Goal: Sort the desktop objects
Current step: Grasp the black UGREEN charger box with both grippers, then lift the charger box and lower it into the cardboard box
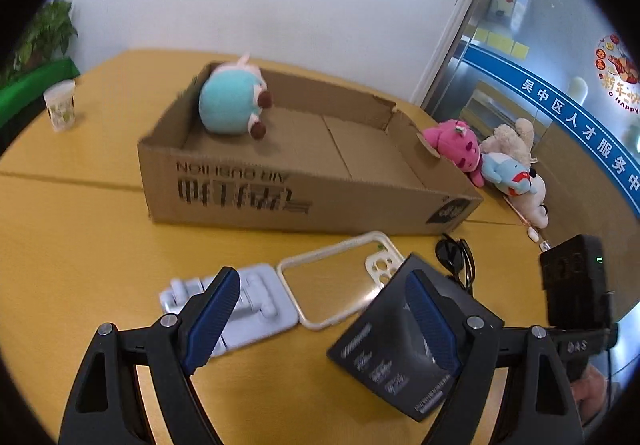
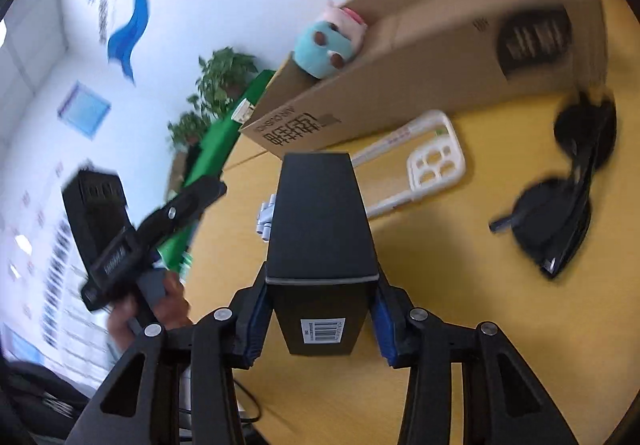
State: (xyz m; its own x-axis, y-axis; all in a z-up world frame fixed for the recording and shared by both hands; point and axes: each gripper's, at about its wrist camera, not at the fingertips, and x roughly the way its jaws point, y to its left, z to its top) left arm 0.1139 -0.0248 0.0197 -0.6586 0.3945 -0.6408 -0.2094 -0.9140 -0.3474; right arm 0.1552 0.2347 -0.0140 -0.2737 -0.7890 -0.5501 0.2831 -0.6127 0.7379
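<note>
Since your right claw (image 2: 316,319) is already clamped on the black box (image 2: 320,229), pads on its two long sides, you've got the right hold: it looks like stiff, light, smooth card, so squeeze gently. It hangs over the tabletop (image 1: 80,245) just short of the cardboard box (image 1: 280,165), though blur makes the gap hard to judge. Your left claw (image 1: 320,309) hangs wide open, gripping nothing, above the phone case (image 1: 340,285) and grey stand (image 1: 240,305). Sunglasses (image 2: 572,181) look fragile; take them by the frame.
</note>
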